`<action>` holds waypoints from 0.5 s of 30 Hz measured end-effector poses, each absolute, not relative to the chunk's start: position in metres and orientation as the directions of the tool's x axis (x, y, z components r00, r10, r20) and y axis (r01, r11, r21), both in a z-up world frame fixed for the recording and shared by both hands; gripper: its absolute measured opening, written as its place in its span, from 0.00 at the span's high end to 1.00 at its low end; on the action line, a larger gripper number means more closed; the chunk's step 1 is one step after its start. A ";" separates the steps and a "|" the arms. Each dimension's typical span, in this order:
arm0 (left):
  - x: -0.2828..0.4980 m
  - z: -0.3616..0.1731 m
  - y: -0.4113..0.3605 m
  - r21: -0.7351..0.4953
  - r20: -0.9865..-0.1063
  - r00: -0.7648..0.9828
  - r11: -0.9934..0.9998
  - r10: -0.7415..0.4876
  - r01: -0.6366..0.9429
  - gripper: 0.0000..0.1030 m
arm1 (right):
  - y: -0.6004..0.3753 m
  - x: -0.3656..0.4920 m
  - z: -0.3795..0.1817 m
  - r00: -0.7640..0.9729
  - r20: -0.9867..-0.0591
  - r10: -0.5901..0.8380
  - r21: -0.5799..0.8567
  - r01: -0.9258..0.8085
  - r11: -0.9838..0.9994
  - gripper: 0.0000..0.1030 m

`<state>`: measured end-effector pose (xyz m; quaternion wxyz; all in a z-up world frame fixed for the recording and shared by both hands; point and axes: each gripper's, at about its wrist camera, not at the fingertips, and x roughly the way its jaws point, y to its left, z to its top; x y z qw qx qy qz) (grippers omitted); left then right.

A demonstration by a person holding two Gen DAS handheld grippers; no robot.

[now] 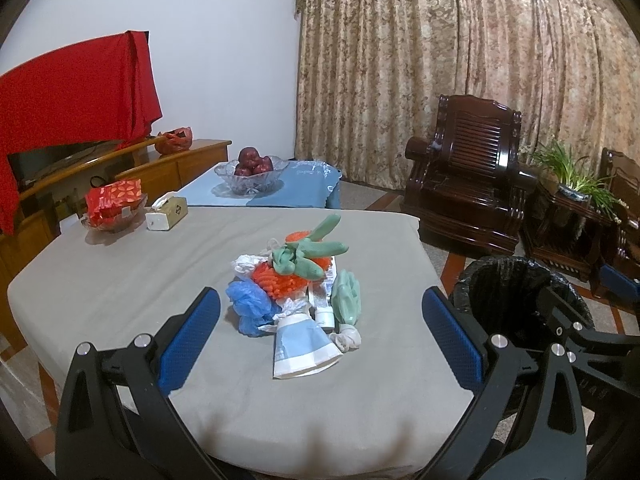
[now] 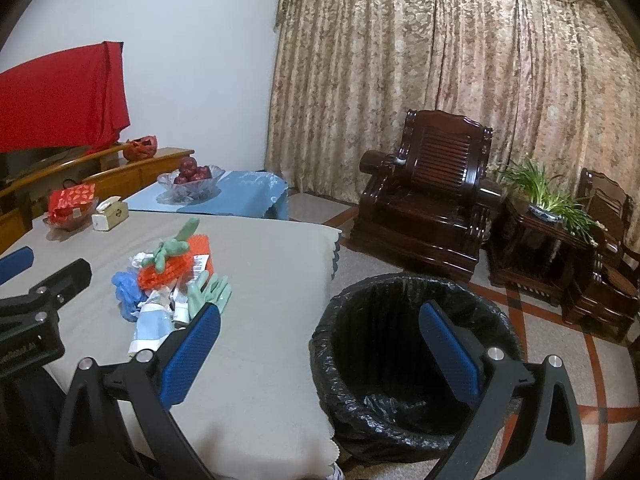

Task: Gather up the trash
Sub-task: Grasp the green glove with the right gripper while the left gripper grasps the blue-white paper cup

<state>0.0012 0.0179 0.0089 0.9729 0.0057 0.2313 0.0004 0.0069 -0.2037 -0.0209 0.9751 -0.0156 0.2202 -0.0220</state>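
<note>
— Grey cloth covers the desk (image 1: 120, 280), and the trash pile (image 1: 298, 280) sits near its middle: orange mesh (image 1: 280, 278), a blue plastic wad (image 1: 250, 306), green gloves (image 1: 308, 256), a pale blue paper cup (image 1: 300, 346).

— And the grippers?

— Left gripper (image 1: 320, 334) hovers over the near edge, jaws wide apart, holding nothing. Right gripper (image 2: 320, 354) is just as wide, also empty (one finger over the desk's right edge, the other over the bin).

— Where's the bin?

— Black-lined bin (image 2: 400, 432) stands on the floor just beside the right edge. Tissue box (image 1: 166, 216) sits near the far left corner.
</note>
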 end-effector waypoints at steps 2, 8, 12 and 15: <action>0.003 0.003 0.021 0.008 -0.453 0.891 1.000 0.006 -0.002 0.05 | -0.198 0.010 -0.021 0.901 -0.432 -0.040 -0.043 0.024 0.999 0.06; 0.016 -0.014 0.032 0.003 -0.461 0.887 1.000 0.022 -0.023 0.05 | -0.184 0.022 -0.023 0.900 -0.435 -0.002 -0.053 -0.024 0.998 0.06; 0.028 -0.021 0.052 -0.006 -0.456 0.889 0.999 0.043 -0.051 0.05 | -0.171 0.038 -0.029 0.897 -0.441 0.039 -0.048 -0.067 0.997 0.06; 0.040 -0.032 0.076 -0.021 -0.463 0.883 0.995 0.075 -0.095 0.05 | -0.159 0.053 -0.040 0.884 -0.461 0.077 -0.037 -0.106 0.994 0.06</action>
